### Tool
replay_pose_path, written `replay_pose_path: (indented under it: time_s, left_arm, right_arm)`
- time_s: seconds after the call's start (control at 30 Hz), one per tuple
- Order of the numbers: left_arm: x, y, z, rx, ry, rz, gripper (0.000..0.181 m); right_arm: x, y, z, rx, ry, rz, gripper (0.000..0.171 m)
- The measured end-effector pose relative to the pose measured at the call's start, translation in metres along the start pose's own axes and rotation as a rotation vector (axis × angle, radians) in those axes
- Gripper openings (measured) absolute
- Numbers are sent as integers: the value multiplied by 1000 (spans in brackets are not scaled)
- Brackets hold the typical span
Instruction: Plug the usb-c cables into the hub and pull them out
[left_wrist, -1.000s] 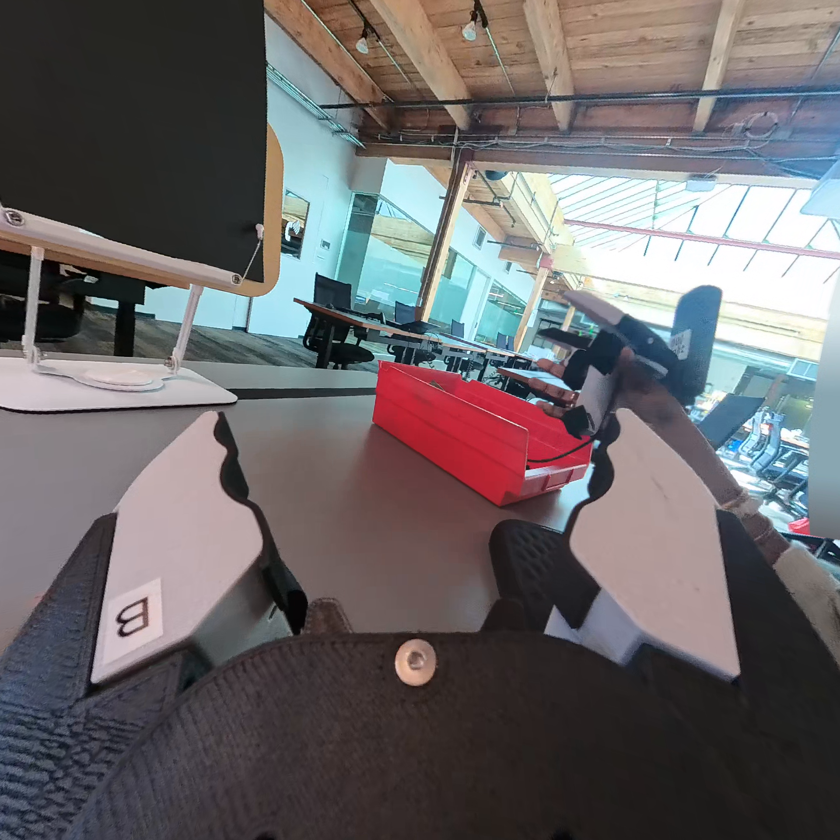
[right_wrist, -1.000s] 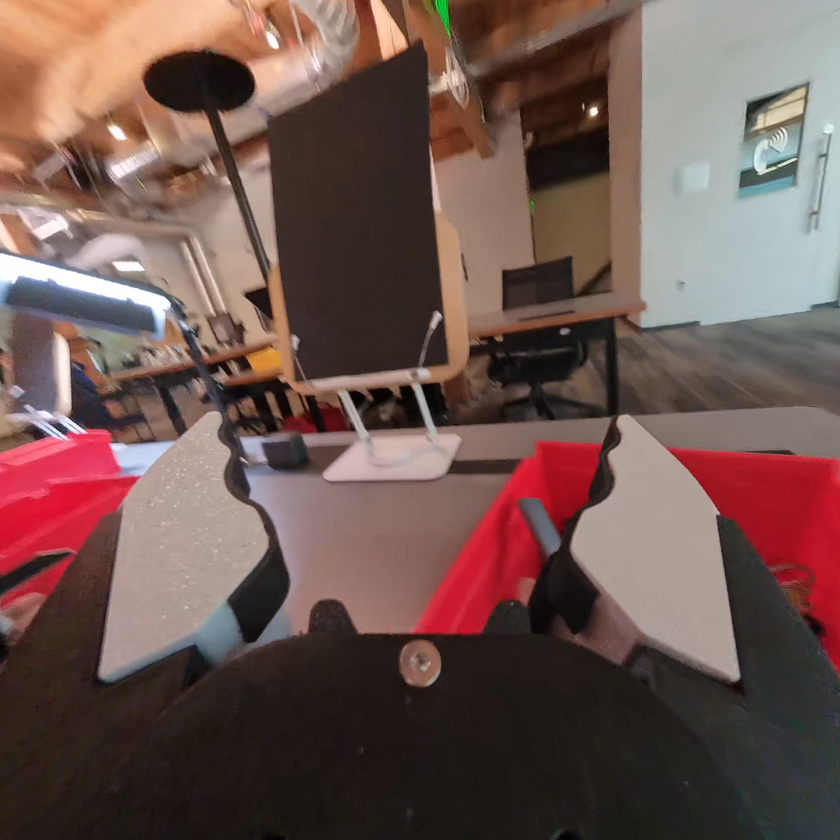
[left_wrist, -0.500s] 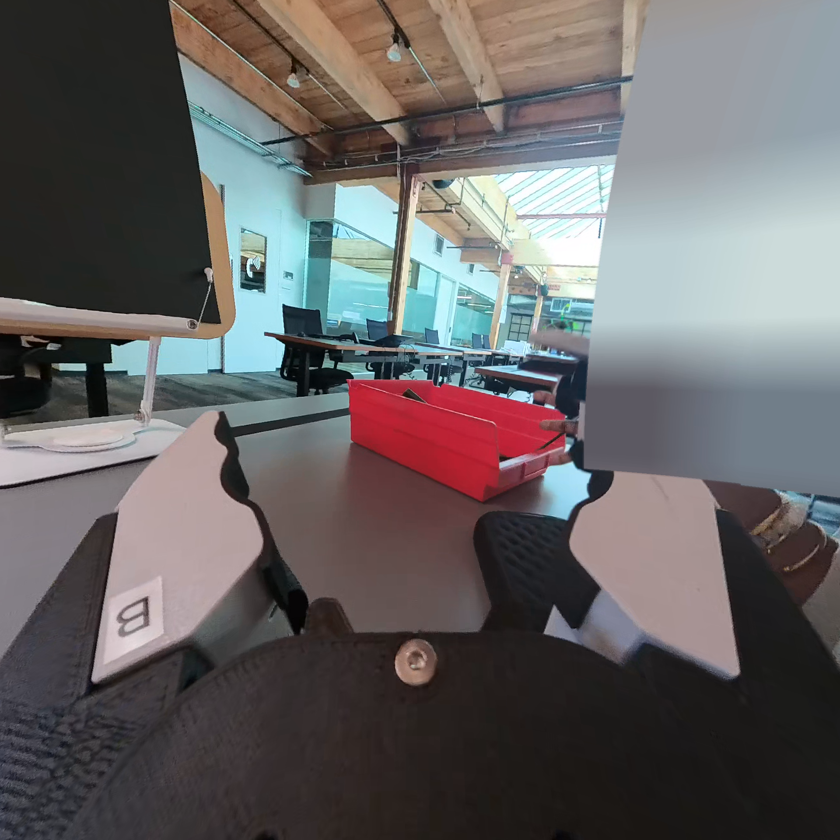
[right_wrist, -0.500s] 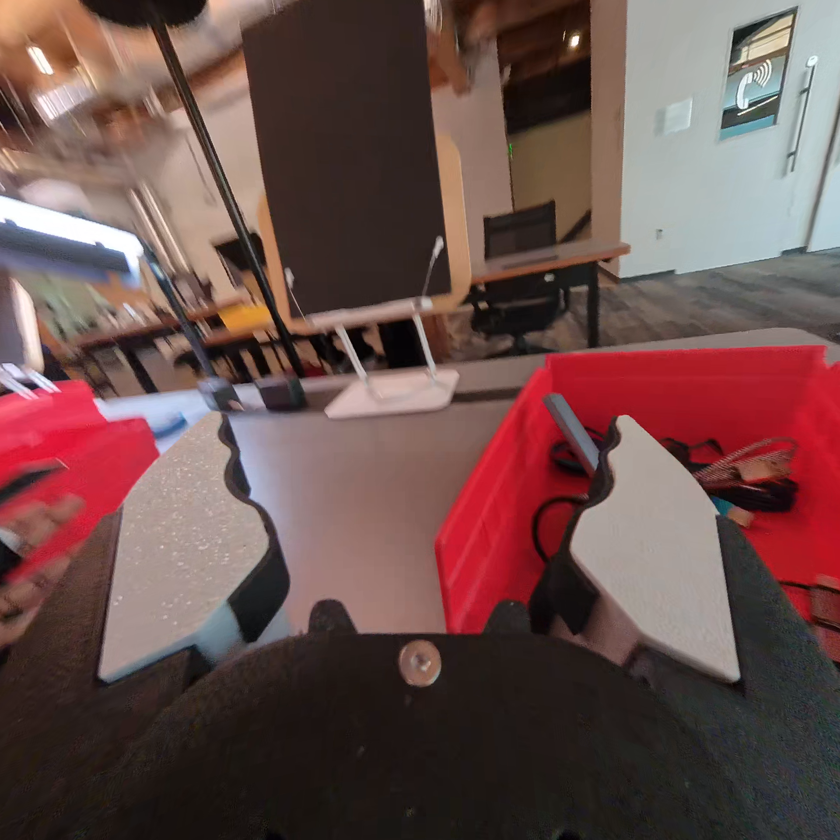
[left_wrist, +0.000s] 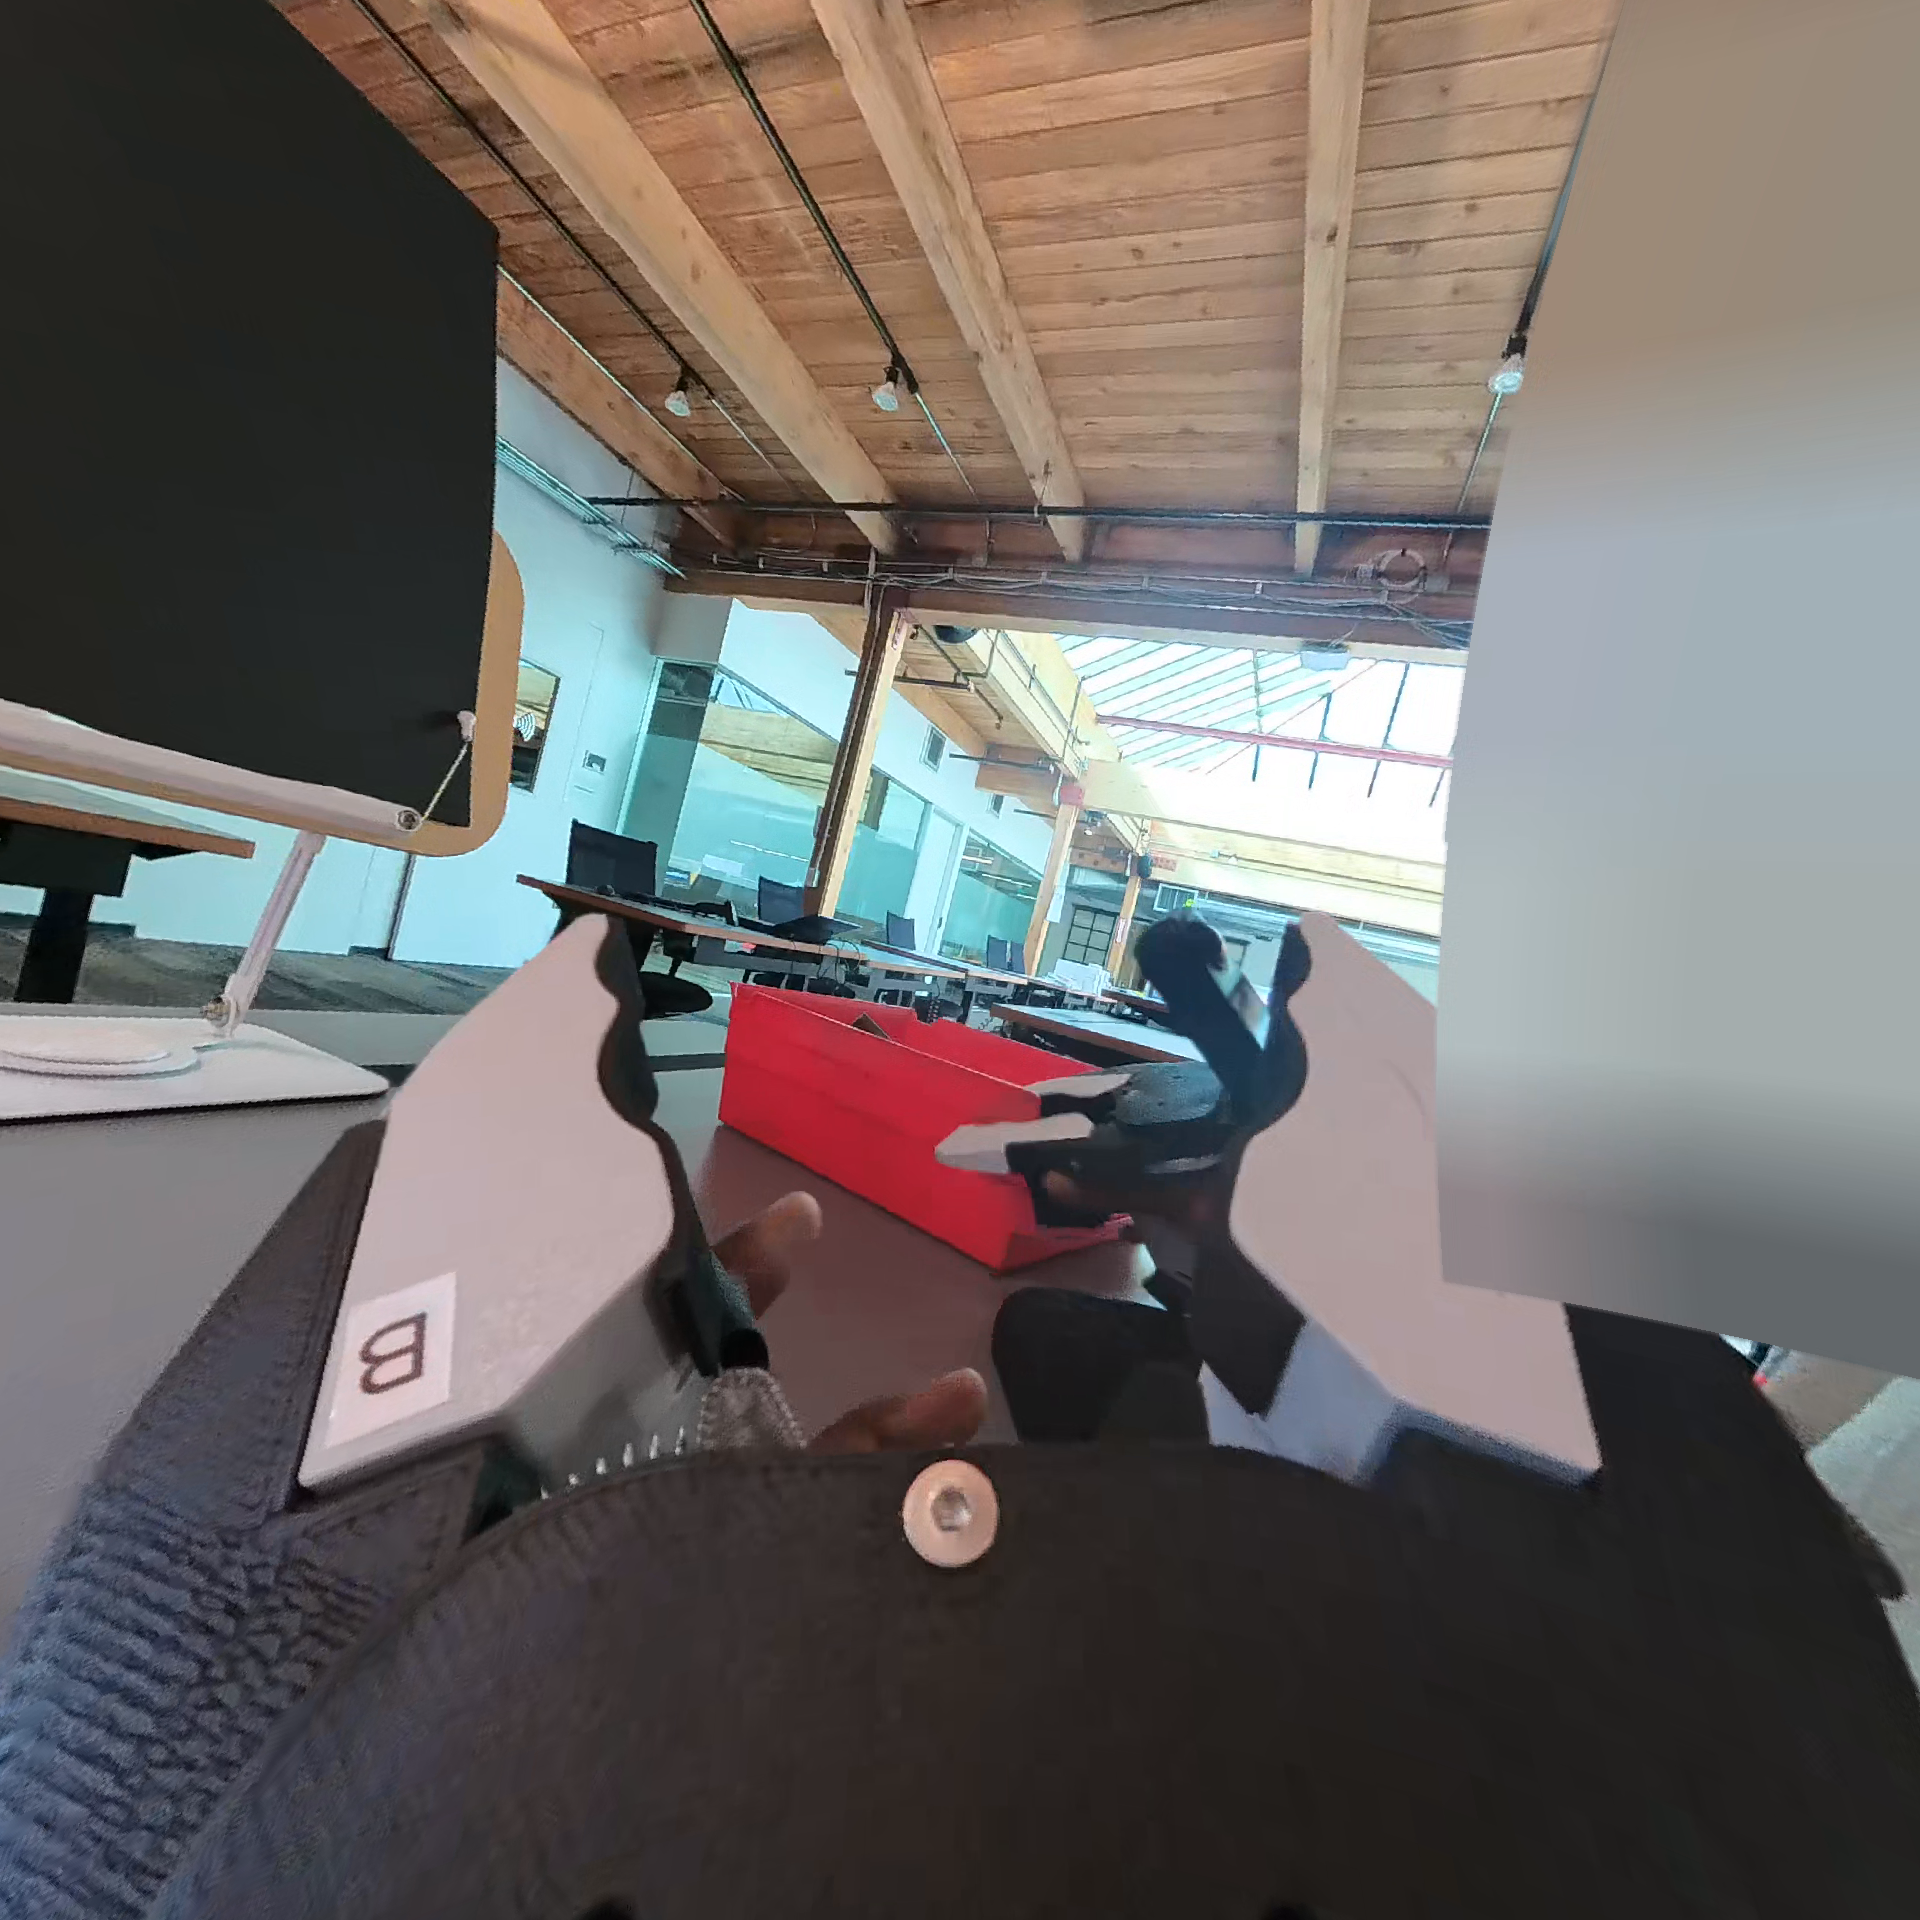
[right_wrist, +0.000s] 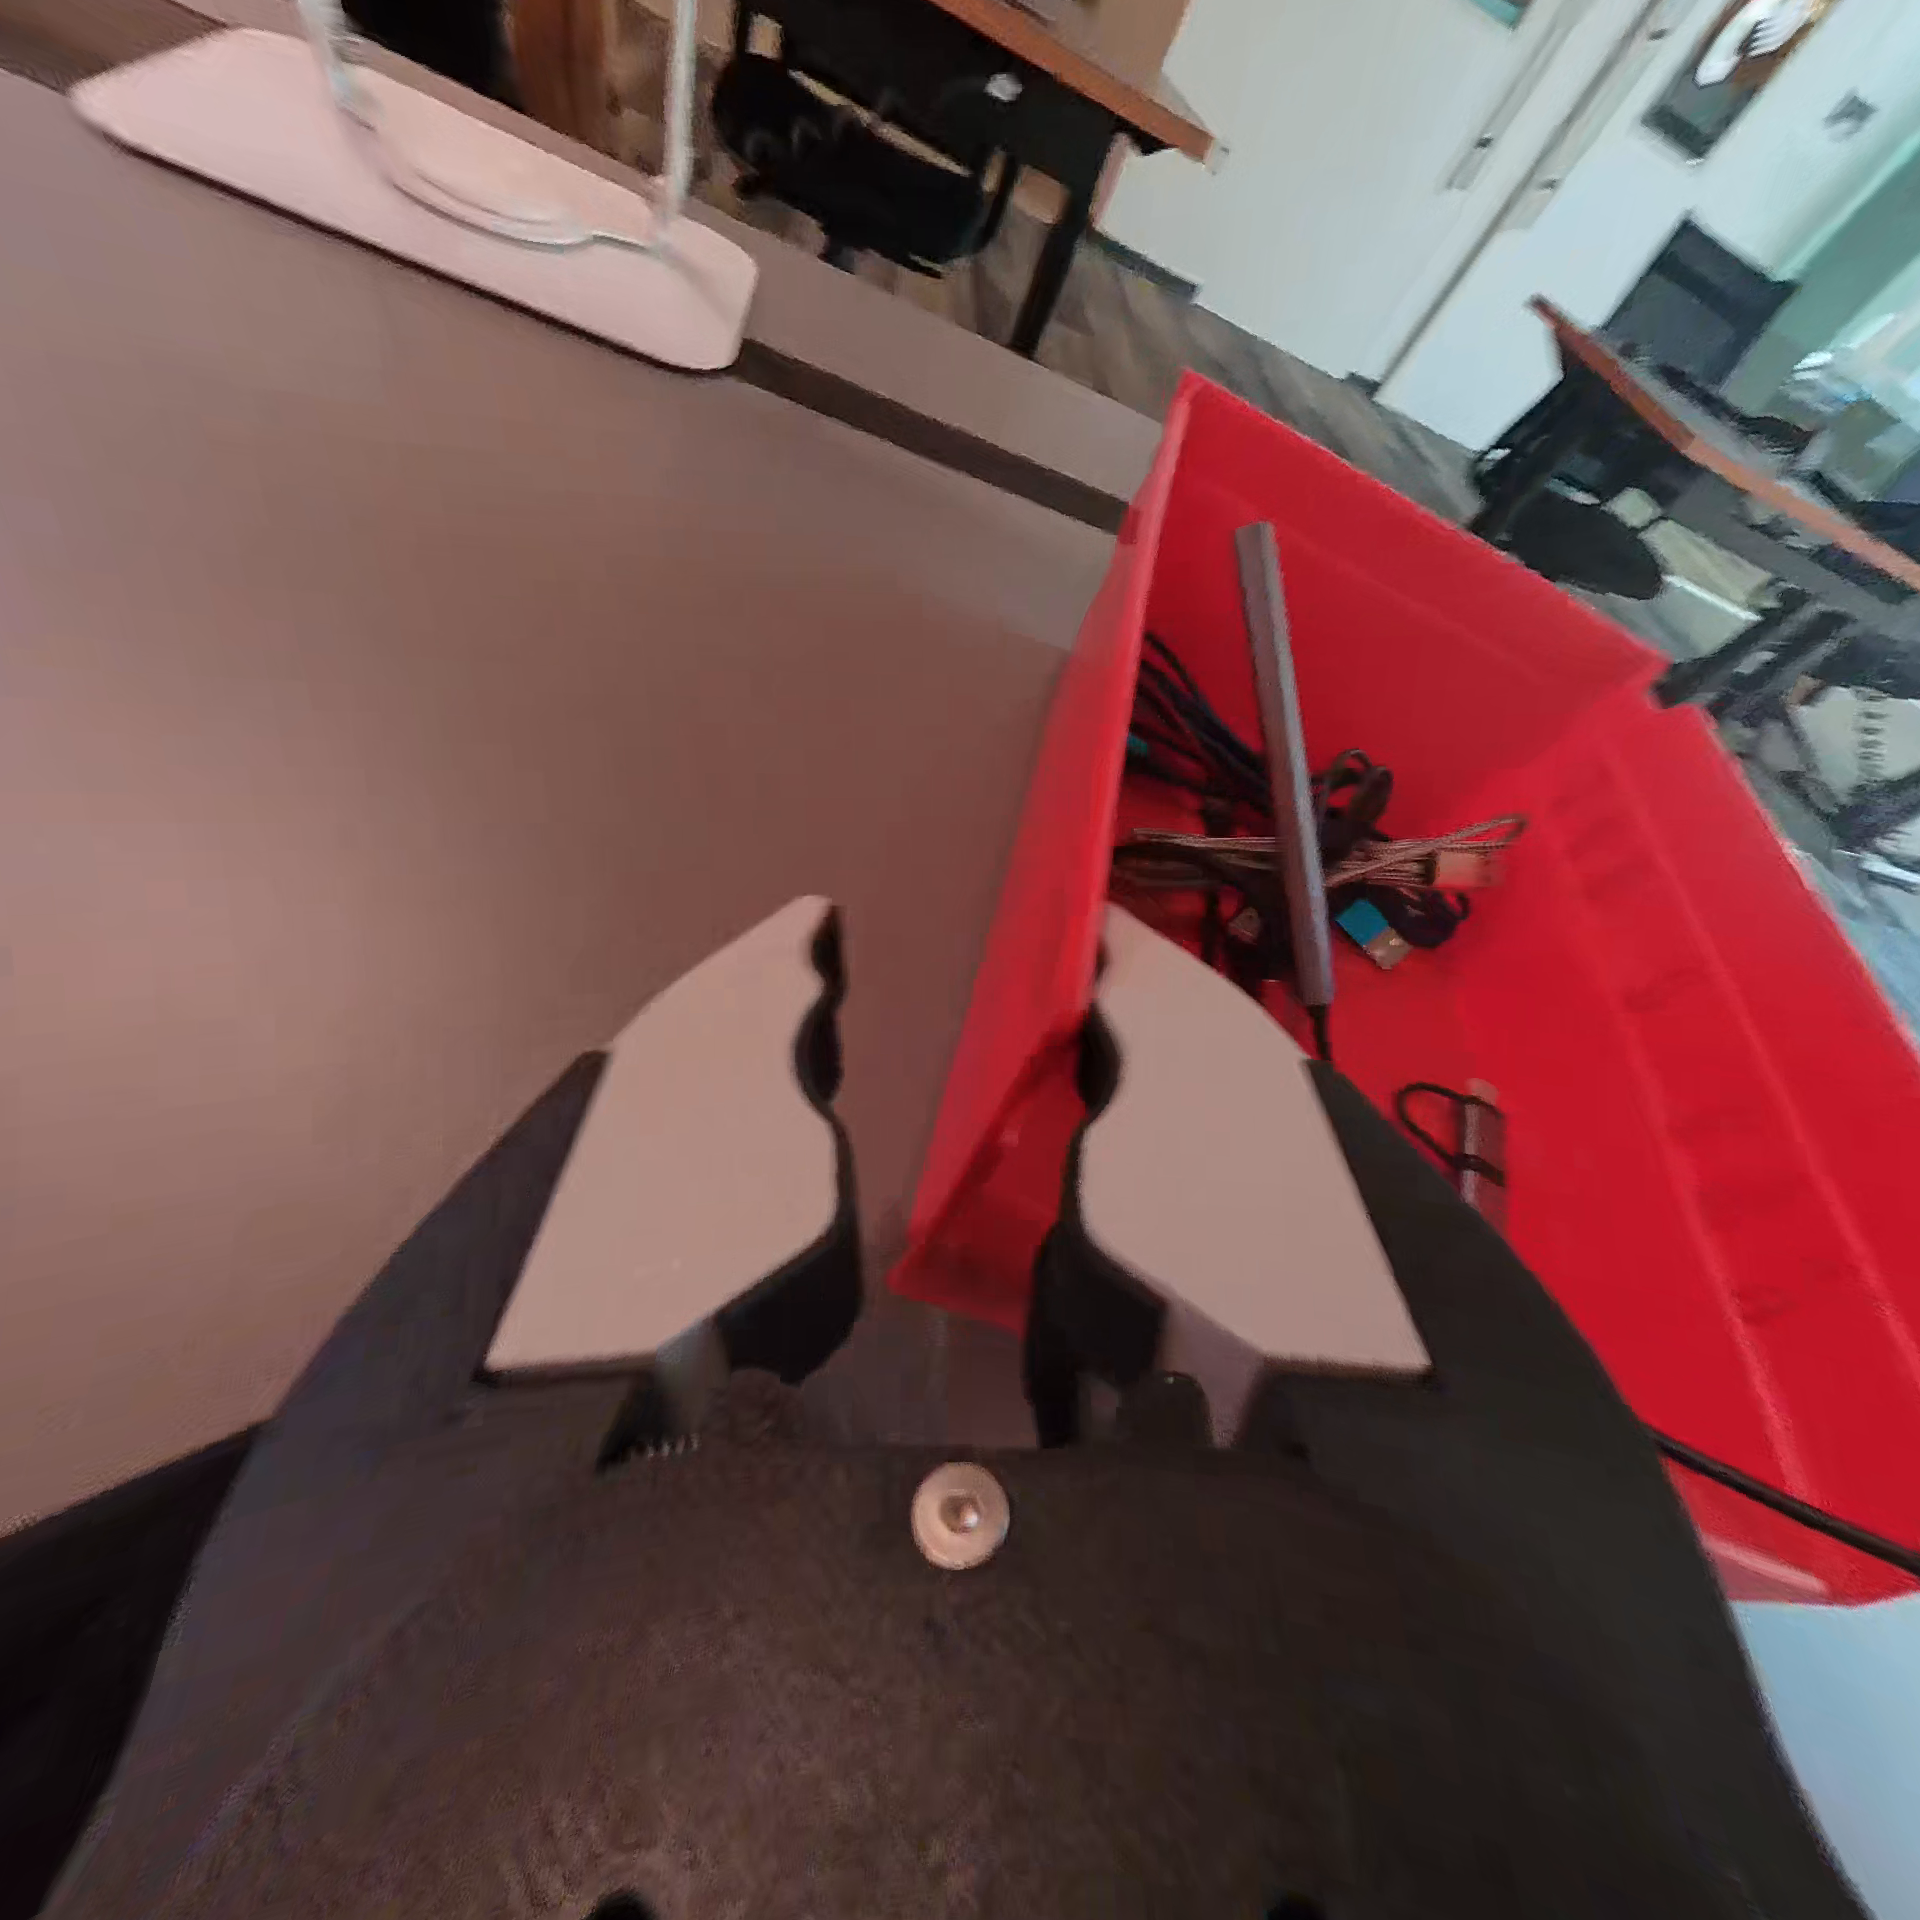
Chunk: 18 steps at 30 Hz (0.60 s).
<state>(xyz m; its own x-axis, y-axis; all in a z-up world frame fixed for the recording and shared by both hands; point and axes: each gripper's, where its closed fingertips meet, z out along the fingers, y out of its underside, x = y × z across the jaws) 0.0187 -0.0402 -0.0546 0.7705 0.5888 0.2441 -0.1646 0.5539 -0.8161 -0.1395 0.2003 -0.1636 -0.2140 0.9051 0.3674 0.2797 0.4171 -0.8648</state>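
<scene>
Hub (right_wrist: 1285, 769) lies on cables (right_wrist: 1226, 831) in red bin (right_wrist: 1662, 1039), just beyond open, empty right claw (right_wrist: 966, 966)

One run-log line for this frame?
phase: reaching | right tool: open, empty, at red bin wall | left tool: open, empty | hub, cables: in bin

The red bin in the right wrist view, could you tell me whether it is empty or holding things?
Holding things: the red bin contains a slim grey hub lying across tangled cables.
</scene>
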Motion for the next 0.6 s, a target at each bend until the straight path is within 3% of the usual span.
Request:
replay_pose_path:
  time_s: [0.07, 0.13, 0.23, 0.37, 0.43, 0.53, 0.6]
  left_arm:
    - [6, 2, 1, -16, 18, 23, 116]
    - [8, 4, 2, -32, 7, 93, 116]
    - [8, 8, 3, -76, -15, 187, 131]
    - [12, 29, 5, -203, -7, 251, 132]
    - [12, 45, 5, -293, 4, 263, 119]
    - [14, 34, 3, -222, -6, 294, 88]
    - [13, 28, 1, -186, -18, 253, 88]
  right_arm:
    - [9, -3, 5, 16, 65, -9, 10]
    - [7, -4, 7, 4, 71, 1, 10]
    - [2, -8, 10, 2, 87, -23, 10]
    - [-15, -14, 10, 4, 67, -24, 11]
    - [-28, -19, 9, 11, 37, -7, 13]
    - [-53, -28, 5, 23, 1, -14, 14]
    - [-73, -36, 1, 40, -29, -22, 14]
